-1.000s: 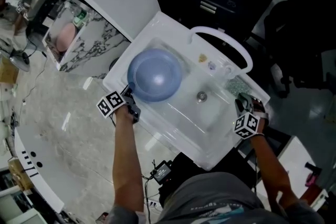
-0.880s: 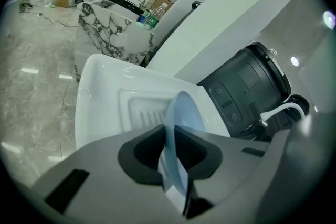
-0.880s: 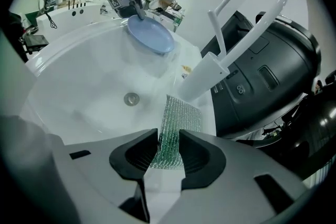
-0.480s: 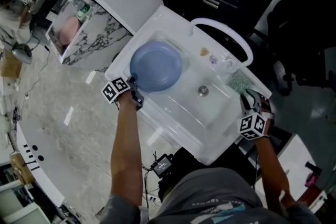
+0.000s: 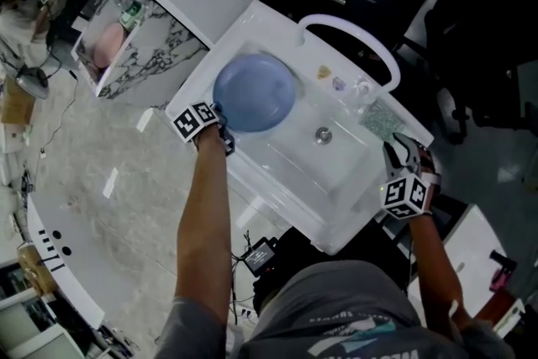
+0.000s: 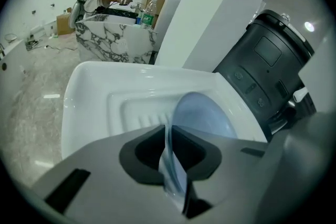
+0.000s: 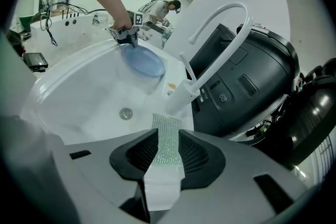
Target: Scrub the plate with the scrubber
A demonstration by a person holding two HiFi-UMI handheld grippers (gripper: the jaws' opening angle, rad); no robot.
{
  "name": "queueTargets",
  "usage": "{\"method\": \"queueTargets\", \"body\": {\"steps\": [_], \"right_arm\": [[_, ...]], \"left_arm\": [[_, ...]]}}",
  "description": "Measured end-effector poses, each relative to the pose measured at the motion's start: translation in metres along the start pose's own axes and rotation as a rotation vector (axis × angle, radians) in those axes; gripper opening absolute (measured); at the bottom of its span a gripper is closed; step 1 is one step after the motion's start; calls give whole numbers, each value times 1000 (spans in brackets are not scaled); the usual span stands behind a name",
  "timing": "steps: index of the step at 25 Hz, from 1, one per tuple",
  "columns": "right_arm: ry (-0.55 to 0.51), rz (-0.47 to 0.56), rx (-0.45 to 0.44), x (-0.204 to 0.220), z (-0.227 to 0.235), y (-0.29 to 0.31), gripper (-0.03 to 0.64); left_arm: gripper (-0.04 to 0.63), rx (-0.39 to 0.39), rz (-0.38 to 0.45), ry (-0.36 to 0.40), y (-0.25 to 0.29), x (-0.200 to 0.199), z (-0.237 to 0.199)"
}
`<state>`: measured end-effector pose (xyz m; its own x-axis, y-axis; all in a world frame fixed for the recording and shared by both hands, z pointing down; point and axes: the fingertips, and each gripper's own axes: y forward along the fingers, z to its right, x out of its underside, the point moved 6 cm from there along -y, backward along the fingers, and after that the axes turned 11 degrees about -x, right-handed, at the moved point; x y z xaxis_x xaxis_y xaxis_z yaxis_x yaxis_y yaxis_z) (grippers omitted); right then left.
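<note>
Room is lying open across the sink (image 5: 290, 168); my left fingers (image 6: 94, 165), just closing, are pinching the plate (image 5: 255, 93) at its seven-o'clock rim, right fingers (image 7: 89, 176) holding the scrubber (image 7: 167, 139) at three o'clock.

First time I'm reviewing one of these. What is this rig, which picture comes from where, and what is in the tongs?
There is no robot here. A person holds a pair of tongs in each hand, and each pair carries its own camera. The top-down picture comes from a camera on the person's head. The other two pictures look along each pair of tongs.

Below is a white sink with a curved faucet and a drain. The left tongs pinch the rim of a blue plate at the basin's left end, and their jaws have just been closing on it. The right tongs grip a glittery mesh scrubber near the sink's right end, apart from the plate.
</note>
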<state>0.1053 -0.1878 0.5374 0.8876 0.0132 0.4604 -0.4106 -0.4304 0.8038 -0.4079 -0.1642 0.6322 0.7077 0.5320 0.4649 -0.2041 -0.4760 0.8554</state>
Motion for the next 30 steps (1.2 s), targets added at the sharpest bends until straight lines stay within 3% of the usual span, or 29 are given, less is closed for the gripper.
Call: {"method": "queueTargets", "body": {"steps": [8,16,25,30], "right_arm": [[33,36,27,-5,5,-23,140],[152,208,23,-49,14,-68,70],[181,444,-94,-131,-19,-126,37],[157,561,-168,-179,-38,-167,35]], "left_arm": [[49,3,160,53,-44,-23,1],[26,189,443,69,-159,-64,8],[12,385,734,340,-324,-77,25],[9,485,813,495,-397,-54,31]]}}
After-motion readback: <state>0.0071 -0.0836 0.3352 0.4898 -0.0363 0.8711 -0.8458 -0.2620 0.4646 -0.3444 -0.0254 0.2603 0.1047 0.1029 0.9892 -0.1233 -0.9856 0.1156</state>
